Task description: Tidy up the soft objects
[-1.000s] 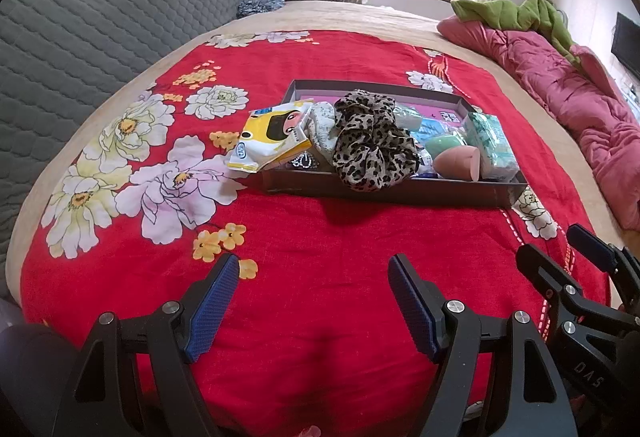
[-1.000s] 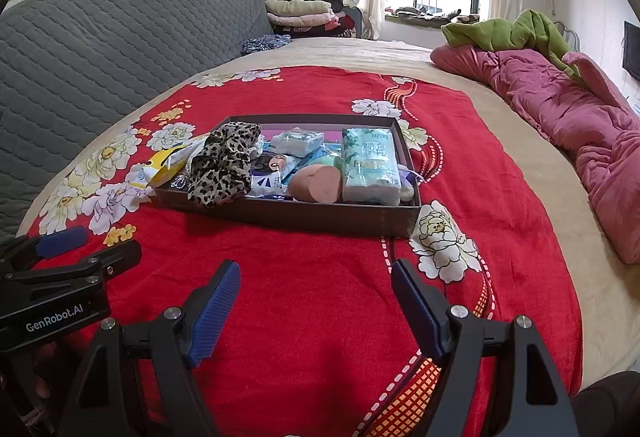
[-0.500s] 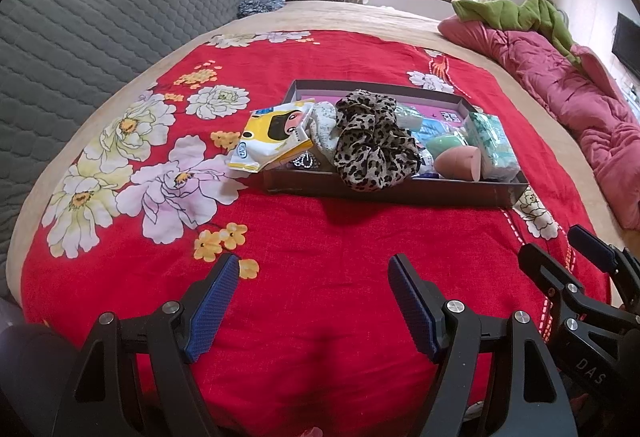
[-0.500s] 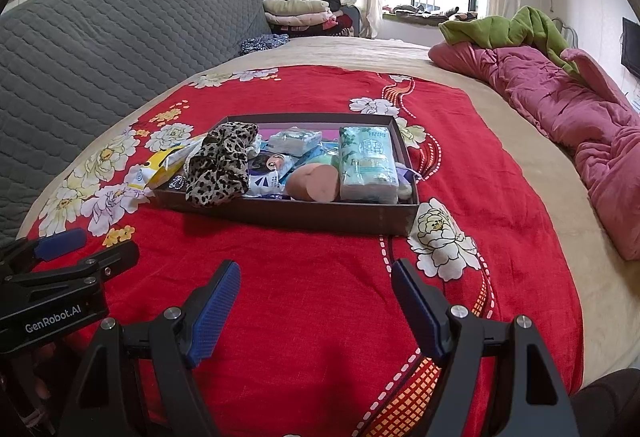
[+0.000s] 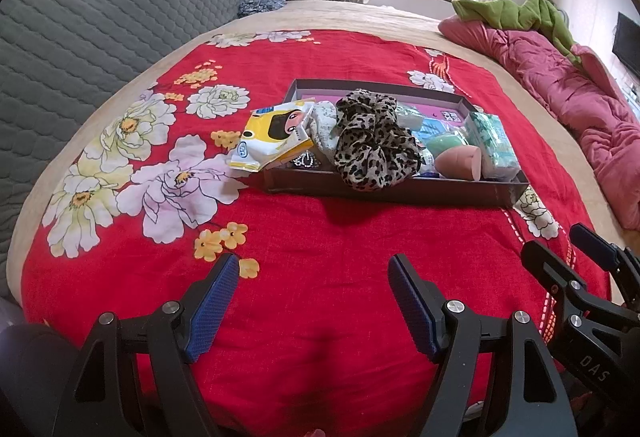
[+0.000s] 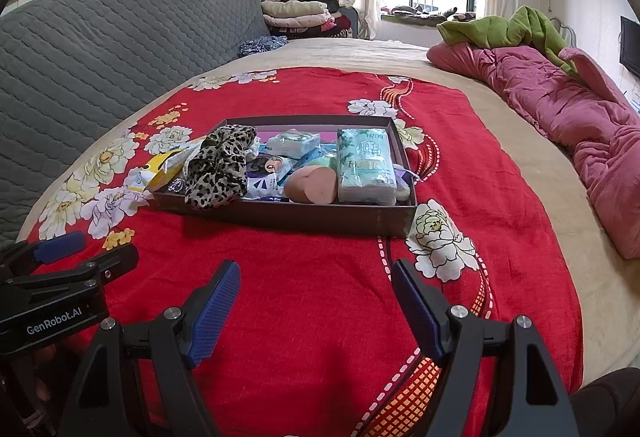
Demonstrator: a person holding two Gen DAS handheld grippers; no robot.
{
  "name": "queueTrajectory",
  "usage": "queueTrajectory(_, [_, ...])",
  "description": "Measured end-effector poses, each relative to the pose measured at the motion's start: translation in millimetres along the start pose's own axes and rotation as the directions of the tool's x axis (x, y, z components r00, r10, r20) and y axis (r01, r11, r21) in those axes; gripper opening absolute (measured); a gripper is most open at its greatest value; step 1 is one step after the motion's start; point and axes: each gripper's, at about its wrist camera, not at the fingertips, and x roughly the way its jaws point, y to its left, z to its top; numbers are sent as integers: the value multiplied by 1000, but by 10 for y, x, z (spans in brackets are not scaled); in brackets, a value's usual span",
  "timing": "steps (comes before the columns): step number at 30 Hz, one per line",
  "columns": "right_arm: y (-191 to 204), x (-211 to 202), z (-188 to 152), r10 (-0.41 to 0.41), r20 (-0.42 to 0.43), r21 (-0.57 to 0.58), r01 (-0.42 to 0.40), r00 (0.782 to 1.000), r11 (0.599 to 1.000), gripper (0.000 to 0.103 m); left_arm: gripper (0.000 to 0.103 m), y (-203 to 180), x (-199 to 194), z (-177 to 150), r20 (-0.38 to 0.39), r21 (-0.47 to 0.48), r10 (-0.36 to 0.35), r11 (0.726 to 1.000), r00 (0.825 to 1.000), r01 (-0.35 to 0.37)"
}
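One shallow dark box (image 5: 384, 193) lies ahead of both tongs, well apart from them, on the red floral blanket (image 5: 320, 277). Its contents: one leopard-print scrunchie (image 5: 372, 145), one pink sponge (image 5: 460, 165), one green tissue pack (image 6: 364, 165); one yellow wipes packet (image 5: 272, 141) overhangs its left edge. Nothing has shifted since the earlier frame. Left gripper (image 5: 312, 301) and right gripper (image 6: 316, 305): fingers spread apart, holding nothing, above the blanket.

I have the left gripper (image 5: 310, 279) and right gripper (image 6: 316, 285) side by side, both angled downward, jaws spread wide with nothing between the blue pads (image 6: 214, 311); neither touches anything
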Motion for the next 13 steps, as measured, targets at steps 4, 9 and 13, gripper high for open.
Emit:
queueTrajectory(4, [-1, 6, 8, 2, -6, 4, -2, 1000, 1000, 77, 78, -4, 1, 1, -1, 1, 2, 1000, 1000, -2])
queueTrajectory(9, [-11, 50, -6, 7, -18, 15, -6, 1000, 1000, 77, 78, -10, 13, -6, -4, 2, -1, 1000, 1000, 1])
queueTrajectory(13, [-130, 142, 31, -5, -24, 32, 6, 1000, 999, 77, 78, -11, 68, -8, -22, 1, -42, 999, 999, 42])
